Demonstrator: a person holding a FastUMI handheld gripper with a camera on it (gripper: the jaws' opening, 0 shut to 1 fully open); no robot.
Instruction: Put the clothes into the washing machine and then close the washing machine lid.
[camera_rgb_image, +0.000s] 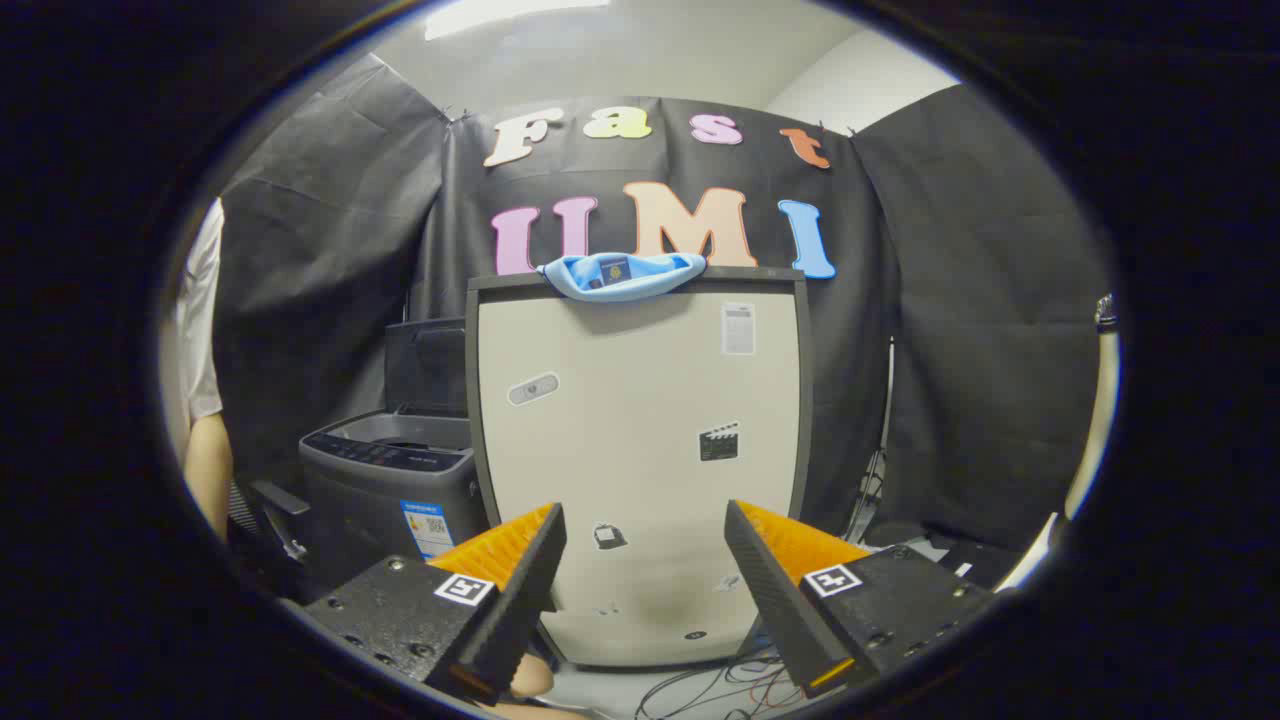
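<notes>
A light blue garment (622, 275) lies draped over the top edge of a tall cream cabinet (640, 450) straight ahead, well beyond my fingers. To the cabinet's left stands a dark grey top-loading washing machine (390, 490) with its lid (427, 365) raised upright at the back. My gripper (645, 535) is open, fingers spread wide with nothing between them, held low in front of the cabinet's lower half and far below the garment.
A person in a white short sleeve (200, 330) stands left of the washer. Cables (720, 690) trail on the floor under the cabinet. Black cloth walls (960, 330) close in the booth behind and to the right.
</notes>
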